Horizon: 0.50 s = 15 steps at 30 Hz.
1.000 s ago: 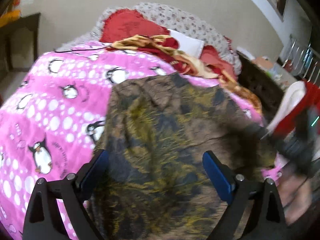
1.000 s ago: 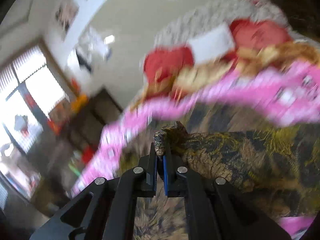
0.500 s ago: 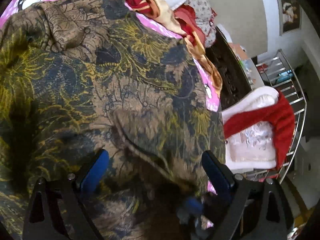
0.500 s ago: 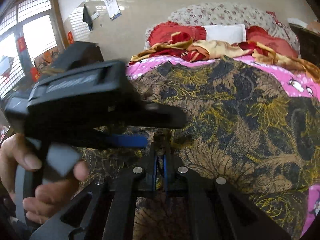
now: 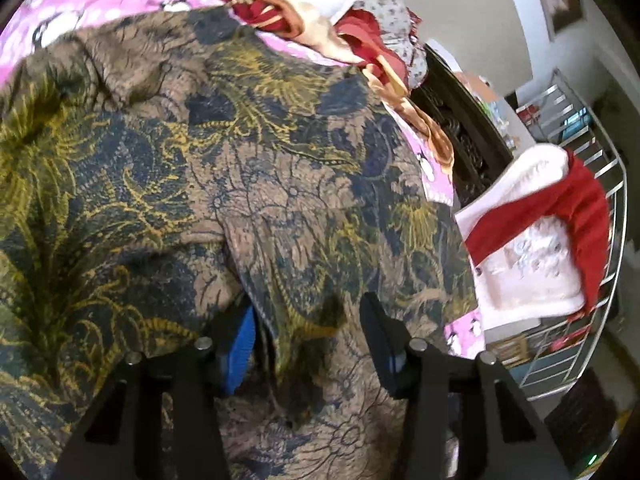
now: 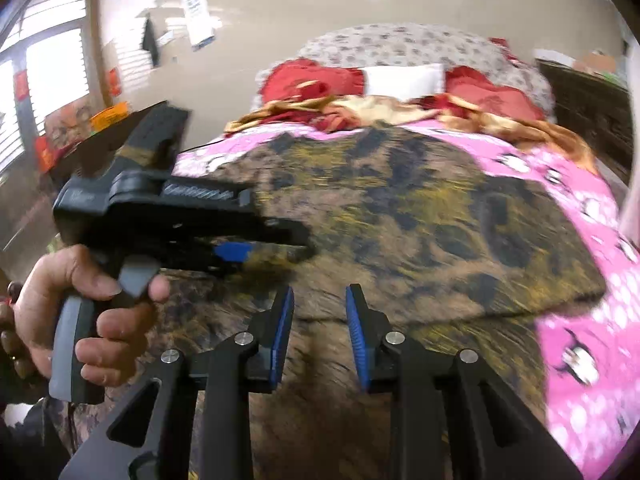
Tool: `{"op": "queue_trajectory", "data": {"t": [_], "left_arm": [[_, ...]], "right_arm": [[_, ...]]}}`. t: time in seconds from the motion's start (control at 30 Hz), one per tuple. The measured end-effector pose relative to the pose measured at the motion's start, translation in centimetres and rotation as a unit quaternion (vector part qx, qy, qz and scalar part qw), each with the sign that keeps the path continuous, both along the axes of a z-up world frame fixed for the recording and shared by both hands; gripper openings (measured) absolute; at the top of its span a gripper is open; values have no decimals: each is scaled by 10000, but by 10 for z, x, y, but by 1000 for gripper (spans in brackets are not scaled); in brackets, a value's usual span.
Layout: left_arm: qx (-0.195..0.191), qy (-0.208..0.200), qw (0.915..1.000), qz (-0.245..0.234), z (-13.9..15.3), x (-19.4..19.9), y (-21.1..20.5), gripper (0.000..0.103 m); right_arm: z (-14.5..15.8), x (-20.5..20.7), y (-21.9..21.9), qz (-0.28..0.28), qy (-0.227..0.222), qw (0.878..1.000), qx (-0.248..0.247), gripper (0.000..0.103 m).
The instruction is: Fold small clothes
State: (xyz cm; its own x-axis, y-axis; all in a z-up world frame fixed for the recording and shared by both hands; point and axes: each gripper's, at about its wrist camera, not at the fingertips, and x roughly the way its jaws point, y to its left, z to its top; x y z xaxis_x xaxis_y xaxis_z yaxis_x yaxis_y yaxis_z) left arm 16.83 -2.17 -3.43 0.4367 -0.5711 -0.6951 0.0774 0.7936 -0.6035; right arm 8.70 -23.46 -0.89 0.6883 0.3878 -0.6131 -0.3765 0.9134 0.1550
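Note:
A brown garment (image 5: 260, 160) with yellow and navy print lies spread on the pink penguin blanket (image 5: 100, 4). My left gripper (image 5: 308, 308) rests low on its near right part. Its jaws are closing, with a raised flap of the cloth between them and draped over the left finger. In the right wrist view the same garment (image 6: 400, 208) covers the blanket (image 6: 580, 320), and a hand (image 6: 92, 308) holds the left gripper (image 6: 240, 250) at the left. My right gripper (image 6: 319, 292) hovers over the near cloth with its jaws opening and nothing between them.
A heap of red and gold cloth (image 6: 360, 108) and pillows lie at the head of the bed. A dark wooden cabinet (image 5: 460, 128) stands beside the bed. A red and white garment (image 5: 532, 240) hangs on a metal rack (image 5: 608, 184) to the right.
My right gripper's jaws have parted and let go of the garment's corner. My left gripper's jaws have narrowed around a flap of the cloth. In the right wrist view the left gripper has shifted left.

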Motion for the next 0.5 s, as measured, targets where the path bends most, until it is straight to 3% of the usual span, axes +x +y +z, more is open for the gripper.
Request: {"op": "queue_trajectory", "data": {"t": [0.13,0.2,0.27,0.3,0.37,0.5], "left_arm": [[272,-155,9995,-69,-2,-8,-6,49],[357,-142,9993,14,-5,-7,-6,34],[415,-71,9990,169,-7,-2,-2,8],[442,-78,9987,245,-7,-1,-2,4],[546,-216,9977,325,0,-4,-2,4],[876,-939,9914,261,43,-21,-12,4]], "right_arm": [[6,-11,-27,-508,-4,9987,7,27],[4,-14,-36,-705,-10,9975,-35,27],[-6,-12,-44,-834,193,9963,20,27],[-11,-10,-45,-913,317,9953,-14,27],[-18,-8,-47,-950,431,9945,-33,27],[-28,-7,-50,-972,579,9936,-14,27]]}}
